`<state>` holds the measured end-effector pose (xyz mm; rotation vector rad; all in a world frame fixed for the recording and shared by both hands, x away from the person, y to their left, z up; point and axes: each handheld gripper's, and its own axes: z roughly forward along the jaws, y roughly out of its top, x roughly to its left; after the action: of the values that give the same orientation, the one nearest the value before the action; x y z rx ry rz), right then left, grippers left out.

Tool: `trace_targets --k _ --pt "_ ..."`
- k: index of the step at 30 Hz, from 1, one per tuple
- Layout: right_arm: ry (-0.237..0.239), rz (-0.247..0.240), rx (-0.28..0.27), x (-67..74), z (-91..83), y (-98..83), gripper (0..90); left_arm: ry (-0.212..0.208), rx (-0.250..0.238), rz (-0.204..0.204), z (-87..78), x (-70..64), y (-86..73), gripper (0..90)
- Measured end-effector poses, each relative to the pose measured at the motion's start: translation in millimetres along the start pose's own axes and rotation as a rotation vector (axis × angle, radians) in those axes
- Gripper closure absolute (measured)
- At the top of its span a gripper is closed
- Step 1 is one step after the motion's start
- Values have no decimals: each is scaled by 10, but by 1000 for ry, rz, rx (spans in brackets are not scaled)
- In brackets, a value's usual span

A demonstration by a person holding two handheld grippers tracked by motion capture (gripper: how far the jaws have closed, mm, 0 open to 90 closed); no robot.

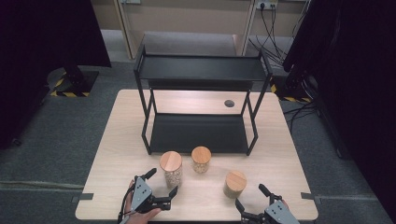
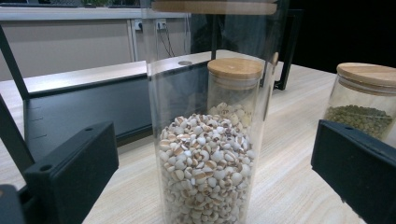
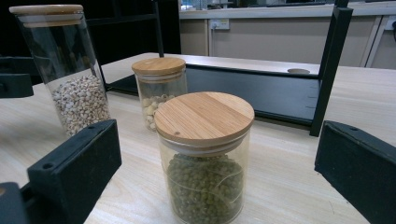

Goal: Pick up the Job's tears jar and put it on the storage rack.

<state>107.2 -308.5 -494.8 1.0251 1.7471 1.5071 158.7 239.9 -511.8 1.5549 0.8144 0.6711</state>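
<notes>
Three glass jars with wooden lids stand on the front part of the table. The tall jar (image 1: 171, 169) (image 2: 208, 163) (image 3: 65, 70) holds pale grains. My left gripper (image 1: 162, 182) (image 2: 215, 140) is open just in front of it, a jaw to each side, and neither jaw touches the glass. The short jar of green beans (image 1: 235, 183) (image 3: 205, 158) (image 2: 364, 102) stands at the right. My right gripper (image 1: 251, 197) (image 3: 219, 135) is open around it, its jaws well apart from it. A small jar (image 1: 201, 158) (image 2: 235, 88) (image 3: 159, 88) of pale beans stands between and behind the other two.
A black two-tier metal shelf (image 1: 201, 133) stands on the wooden table (image 1: 280, 158) just behind the jars, both tiers bare. A round cable hole (image 1: 229, 103) sits in the tabletop behind it. Dark stands and cables are on the floor beyond the table.
</notes>
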Motion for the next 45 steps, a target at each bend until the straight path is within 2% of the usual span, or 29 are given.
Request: trace_targets --k 23,32,35,45 --pt "7 18 -5 6 4 -8 6 10 -11 -8 -3 -15 -12 2" --pt "7 29 -3 9 17 -9 7 8 -13 -9 38 -11 5 2" --pt "7 29 -5 9 16 -12 7 8 -14 -22 60 3 20 2" --pt "9 31 -5 18 39 -13 7 16 -15 -18 101 -1 48 6"
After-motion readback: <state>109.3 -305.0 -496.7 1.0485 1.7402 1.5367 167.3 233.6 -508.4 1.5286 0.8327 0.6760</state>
